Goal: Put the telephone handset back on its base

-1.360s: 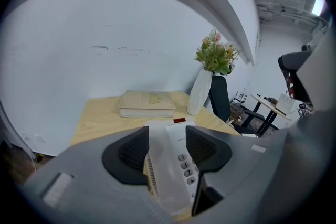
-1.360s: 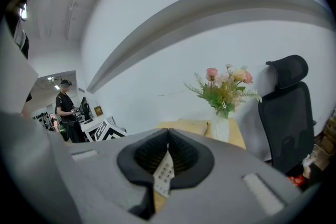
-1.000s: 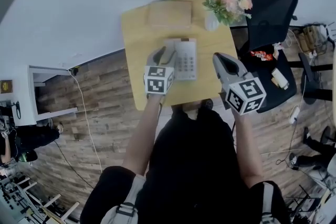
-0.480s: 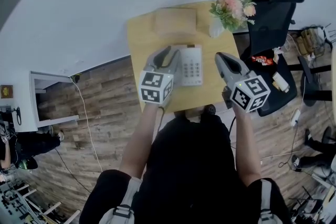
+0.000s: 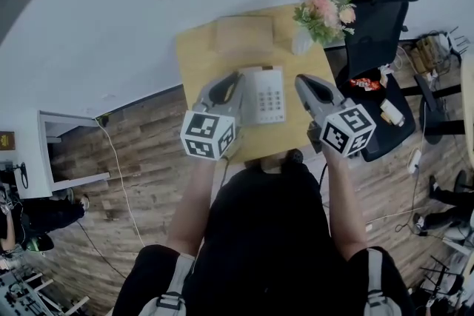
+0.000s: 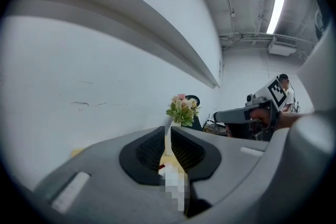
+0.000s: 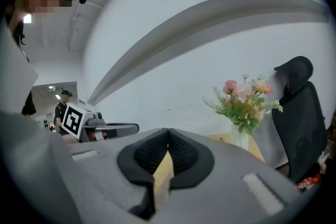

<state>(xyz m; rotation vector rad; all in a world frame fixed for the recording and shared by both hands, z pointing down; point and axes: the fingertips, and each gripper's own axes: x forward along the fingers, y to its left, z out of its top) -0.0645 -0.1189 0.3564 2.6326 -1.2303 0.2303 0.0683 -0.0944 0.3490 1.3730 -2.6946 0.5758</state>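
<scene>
A pale telephone (image 5: 268, 95) with a keypad lies on the small yellow table (image 5: 194, 59). The handset rests along its left edge, partly hidden behind my left gripper (image 5: 224, 83). That gripper hovers above the phone's left side. Its jaws have just been closing, and only a slim gap stays between the pads (image 6: 153, 150), with nothing in it. My right gripper (image 5: 304, 83) hangs above the table to the right of the phone, its pads (image 7: 181, 155) meeting at the tips and holding nothing. Each gripper shows in the other's view: the right gripper (image 6: 245, 113) and the left gripper (image 7: 107, 127).
A tan cardboard box (image 5: 244, 33) lies at the table's back. A vase of flowers (image 5: 323, 13) stands at the back right corner. A black office chair (image 5: 381, 11) and a dark side table (image 5: 385, 122) with small items stand to the right. A white wall lies behind.
The left gripper has lifted off the phone's left side and drawn back toward me, and its jaws have narrowed. The right gripper has shifted slightly.
</scene>
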